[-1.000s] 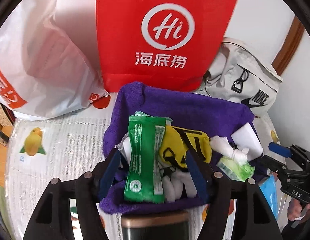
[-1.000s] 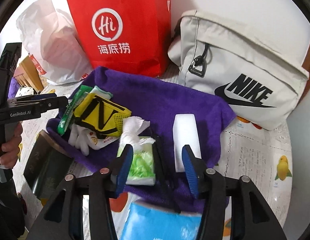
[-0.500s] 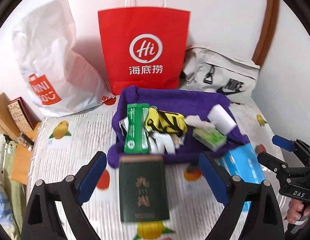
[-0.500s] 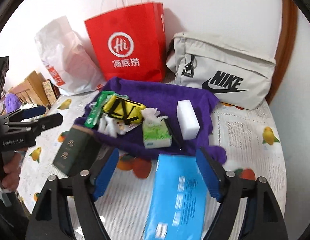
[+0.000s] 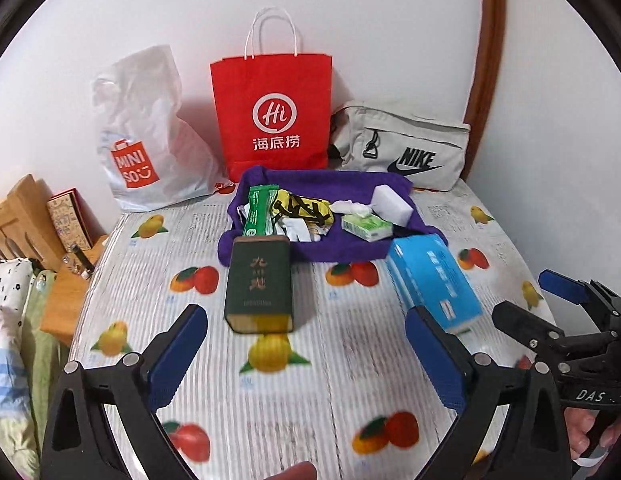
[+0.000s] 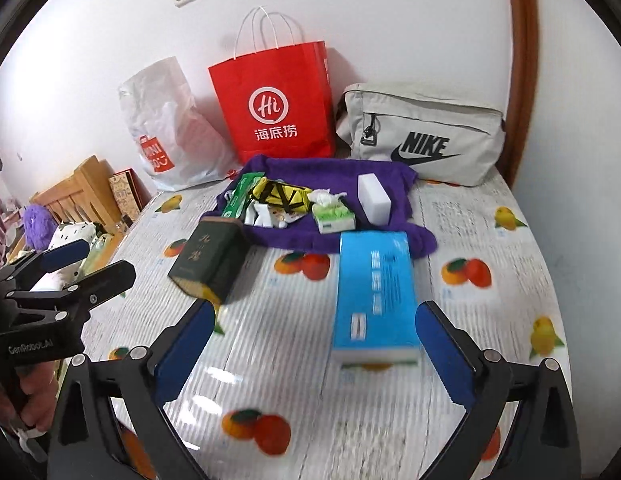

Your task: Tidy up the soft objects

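**Both grippers pulled back, jaws wide and empty**

Beyond the tongs, the purple towel [image 5: 350, 248] lies mid-table, well apart from the left gripper [image 5: 306, 356] and right gripper [image 6: 314, 350], both spread wide with nothing held. On the towel sit a green packet [image 5: 259, 210], yellow pouch [image 5: 300, 208], tissue pack [image 5: 366, 227] and white sponge [image 5: 391, 203]. A dark green box [image 5: 258, 284] and blue tissue box [image 6: 374, 292] touch its near edge. A second ago both grippers hovered right over the towel; now they are drawn back
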A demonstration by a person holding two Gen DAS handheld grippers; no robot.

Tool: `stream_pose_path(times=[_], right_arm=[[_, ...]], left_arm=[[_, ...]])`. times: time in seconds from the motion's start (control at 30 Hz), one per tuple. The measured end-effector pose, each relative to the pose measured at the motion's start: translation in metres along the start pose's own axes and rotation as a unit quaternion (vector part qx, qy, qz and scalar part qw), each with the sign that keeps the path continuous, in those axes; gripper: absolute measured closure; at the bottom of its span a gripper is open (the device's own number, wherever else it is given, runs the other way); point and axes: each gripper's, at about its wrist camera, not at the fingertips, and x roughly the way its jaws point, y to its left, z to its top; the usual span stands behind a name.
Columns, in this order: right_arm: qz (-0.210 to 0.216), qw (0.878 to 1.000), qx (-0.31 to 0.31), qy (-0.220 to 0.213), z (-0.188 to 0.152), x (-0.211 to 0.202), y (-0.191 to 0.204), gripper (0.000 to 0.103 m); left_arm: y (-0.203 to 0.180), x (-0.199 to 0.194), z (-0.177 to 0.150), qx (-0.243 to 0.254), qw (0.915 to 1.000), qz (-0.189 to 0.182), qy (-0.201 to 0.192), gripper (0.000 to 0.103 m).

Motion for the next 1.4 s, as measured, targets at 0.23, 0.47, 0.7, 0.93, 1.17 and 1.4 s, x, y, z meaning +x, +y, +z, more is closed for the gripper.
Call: stream_pose_path(times=[0.23,0.47,0.7,0.93,1.17,1.4], right_arm=[[-0.031,0.999,0.007,-0.017,-0.039,-0.036,-0.001,0.003],[-0.050,0.998,0.008,-0.033,-0.066,-0.068,0.000,0.001],[-0.057,0.997,0.010,-0.051,-0.076,-0.089,0.003,0.001],[-0.057,0.997,-0.002,-0.058,-0.078,-0.094,0.012,0.001],[-0.052,0.997,-0.001,-0.058,-0.080,-0.093,0.015,0.001],[-0.048,0.997,-0.006,-0.059,-0.082,-0.094,0.018,0.001]], left_arm=[[-0.012,-0.042,-0.035,0.006,0.9995,0.021,-0.024,0.003],[-0.016,-0.072,-0.060,-0.003,0.9990,0.019,-0.040,0.003],[-0.016,-0.084,-0.071,-0.007,0.9987,0.022,-0.045,0.003],[-0.009,-0.089,-0.074,-0.018,0.9983,0.027,-0.049,0.003],[-0.004,-0.086,-0.076,-0.025,0.9983,0.030,-0.044,0.003],[-0.005,-0.086,-0.077,-0.026,0.9983,0.030,-0.042,0.003]])
